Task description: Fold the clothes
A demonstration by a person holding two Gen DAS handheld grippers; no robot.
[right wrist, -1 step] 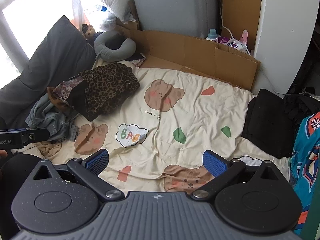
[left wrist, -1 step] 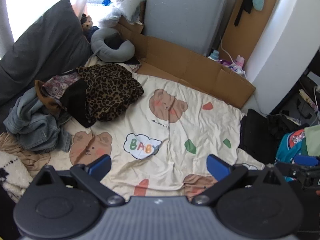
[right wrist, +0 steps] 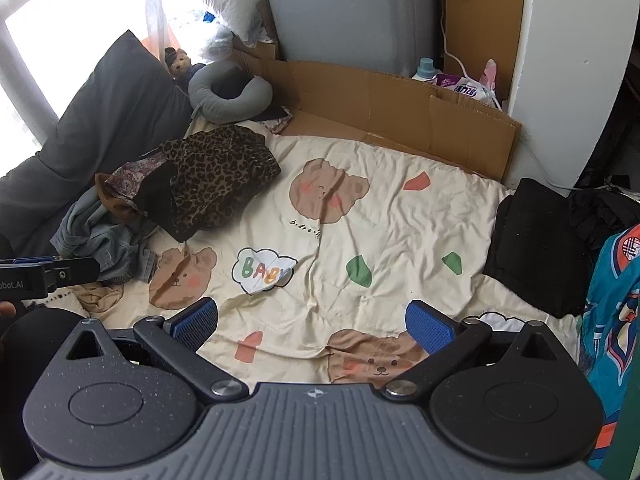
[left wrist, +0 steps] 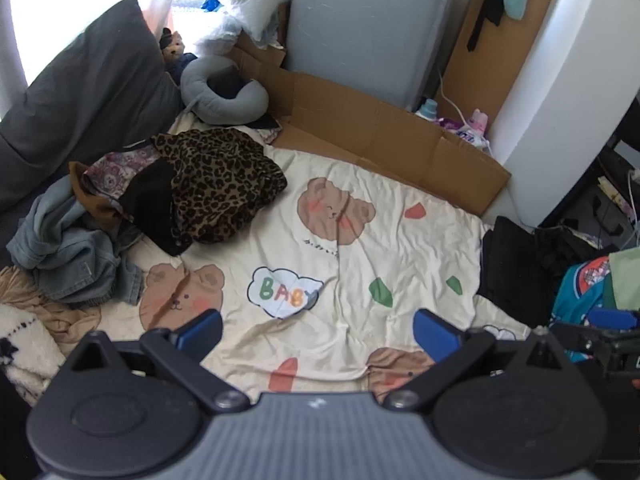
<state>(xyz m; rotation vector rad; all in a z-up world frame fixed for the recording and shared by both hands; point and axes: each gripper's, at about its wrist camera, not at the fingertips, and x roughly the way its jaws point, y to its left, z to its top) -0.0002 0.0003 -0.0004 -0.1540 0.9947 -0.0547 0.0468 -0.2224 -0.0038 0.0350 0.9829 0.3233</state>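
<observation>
A pile of unfolded clothes lies at the left of a cream bear-print blanket: a leopard-print garment on top, a blue denim garment beside it. The pile also shows in the right wrist view, leopard garment and denim. A folded black garment lies at the blanket's right edge; it shows in the left wrist view too. My left gripper is open and empty above the blanket's near edge. My right gripper is open and empty, also above the near edge.
A dark grey pillow and a grey neck pillow sit at the back left. Flattened cardboard lines the far edge before a grey cabinet. A teal printed garment hangs at the right. A white wall corner stands back right.
</observation>
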